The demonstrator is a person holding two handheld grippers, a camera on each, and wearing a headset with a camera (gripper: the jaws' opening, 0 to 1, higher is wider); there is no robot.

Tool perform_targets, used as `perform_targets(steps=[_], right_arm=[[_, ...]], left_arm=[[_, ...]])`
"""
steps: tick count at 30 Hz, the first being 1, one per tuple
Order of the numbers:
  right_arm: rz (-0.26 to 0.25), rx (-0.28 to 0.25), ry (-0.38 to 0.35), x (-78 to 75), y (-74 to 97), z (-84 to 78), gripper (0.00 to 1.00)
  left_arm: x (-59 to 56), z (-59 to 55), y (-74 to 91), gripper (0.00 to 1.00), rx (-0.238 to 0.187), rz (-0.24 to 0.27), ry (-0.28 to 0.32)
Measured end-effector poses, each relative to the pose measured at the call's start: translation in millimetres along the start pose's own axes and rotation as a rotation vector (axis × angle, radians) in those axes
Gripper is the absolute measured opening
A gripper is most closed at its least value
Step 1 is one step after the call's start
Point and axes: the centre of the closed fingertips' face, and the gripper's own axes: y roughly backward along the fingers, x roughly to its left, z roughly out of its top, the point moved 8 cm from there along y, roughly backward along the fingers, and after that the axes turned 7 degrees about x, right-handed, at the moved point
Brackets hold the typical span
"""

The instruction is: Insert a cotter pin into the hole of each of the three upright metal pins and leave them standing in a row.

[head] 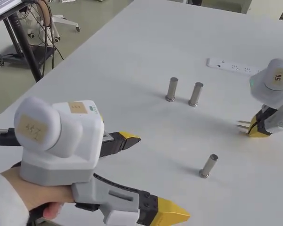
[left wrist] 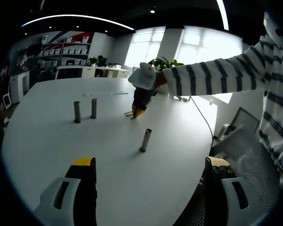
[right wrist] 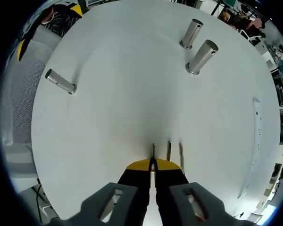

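Nearest to the person, a hand [head: 32, 197] holds the left gripper [head: 155, 175] over the white table [head: 132, 56]. Its grey jaws with yellow tips stand wide apart and grasp nothing. Just beyond it, one short silver metal pin [head: 208, 165] stands alone on its base. Further to the right, the right gripper [head: 257, 132] reaches down to the table. Its jaws are pressed together on the end of a thin metal cotter pin [right wrist: 153, 151], and two more thin cotter pins [right wrist: 169, 150] lie just beside it. Further away, two more silver pins [head: 172, 89] stand near each other, side by side. Behind them lies a white power strip [head: 228, 66].
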Motion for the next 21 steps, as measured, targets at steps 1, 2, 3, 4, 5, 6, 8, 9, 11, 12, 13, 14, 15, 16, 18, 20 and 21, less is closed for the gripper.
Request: perform_targets(steps=[1,2,3,4,5,6,8,9,11,12,13,14,15,16,18,20,21], right_arm=[[-0.008,0.004,0.013,0.7,0.1,0.3,0.0],[-0.016,0.01,0.023,1.9,0.0,0.8,0.0],[-0.023,0.016,0.032,2.8,-0.2,1.3,0.0],[-0.027,0.02,0.041,3.0,-0.2,1.5,0.0],[-0.031,0.025,0.047,3.4,-0.4,2.1,0.0],[-0.033,0.028,0.051,3.3,-0.4,2.2,0.0],[-0.033,0.034,0.054,2.5,-0.1,2.3,0.0],[-0.031,0.036,0.052,2.2,-0.1,2.4,0.0],[-0.026,0.037,0.05,1.6,-0.1,2.0,0.0],[-0.025,0.037,0.049,1.4,0.2,1.7,0.0],[-0.026,0.037,0.046,1.6,0.1,1.7,0.0],[-0.03,0.037,0.047,2.0,0.2,1.5,0.0],[-0.038,0.036,0.051,3.3,0.2,1.1,0.0],[-0.044,0.035,0.052,3.8,0.4,0.7,0.0],[-0.055,0.031,0.049,4.5,0.6,-0.1,0.0],[-0.065,0.035,0.055,4.9,0.6,-0.4,0.0],[-0.069,0.039,0.055,5.0,0.6,-0.3,0.0]], left_arm=[[-0.3,0.2,-0.2,0.95,0.001,-0.001,-0.001],[-0.6,0.2,-0.4,0.94,0.001,-0.002,0.0],[-1.1,0.1,-0.8,0.94,0.001,-0.004,0.0],[-1.5,-0.1,-1.3,0.94,0.003,-0.005,0.001],[-2.2,-0.6,-2.0,0.94,0.006,-0.007,0.001],[-2.9,-0.8,-2.4,0.94,0.008,-0.009,0.001],[-5.2,-0.5,-3.4,0.94,0.005,-0.014,0.0],[-6.0,-0.3,-3.7,0.94,0.004,-0.015,0.0],[-7.4,0.4,-4.5,0.94,0.003,-0.017,-0.002],[-7.8,0.8,-4.9,0.94,0.003,-0.017,-0.002],[-8.1,1.0,-5.2,0.94,0.005,-0.018,-0.002],[-8.3,1.2,-5.5,0.94,0.008,-0.019,-0.001],[-8.4,1.4,-6.0,0.93,0.011,-0.019,-0.003],[-8.3,1.6,-6.2,0.93,0.011,-0.019,-0.006],[-8.3,2.6,-6.6,0.93,0.004,-0.024,-0.005],[-8.7,4.2,-6.4,0.93,-0.004,-0.029,-0.008],[-9.2,5.2,-6.1,0.93,-0.004,-0.03,-0.012]])
